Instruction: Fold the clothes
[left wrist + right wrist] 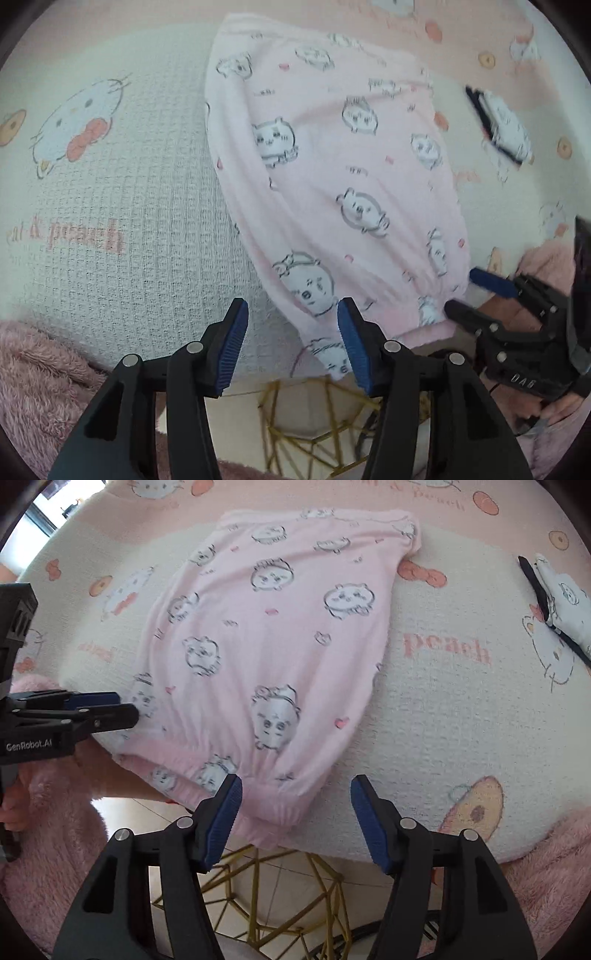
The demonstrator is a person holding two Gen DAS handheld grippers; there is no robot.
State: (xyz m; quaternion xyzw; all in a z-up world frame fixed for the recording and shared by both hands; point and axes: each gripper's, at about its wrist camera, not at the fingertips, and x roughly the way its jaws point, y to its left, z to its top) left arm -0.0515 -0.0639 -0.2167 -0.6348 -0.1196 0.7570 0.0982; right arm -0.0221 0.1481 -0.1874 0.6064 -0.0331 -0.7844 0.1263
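Lying half folded just ahead of the left gripper point(291, 347) and right gripper point(295, 819), both open and empty, the pink pajama point(273, 635) needs more folds.

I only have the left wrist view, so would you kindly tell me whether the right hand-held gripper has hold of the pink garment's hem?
Observer: No. The right hand-held gripper is open. The ribbed hem of the pink garment hangs over the table edge in the gap, close by one pad, and it is not pinched.
Operator: Thank you. Is anything lying right beside the garment on that side?
Observer: No. That side is bare tablecloth, printed with the pink word "peach". The white pouch lies farther right, well apart from the garment.
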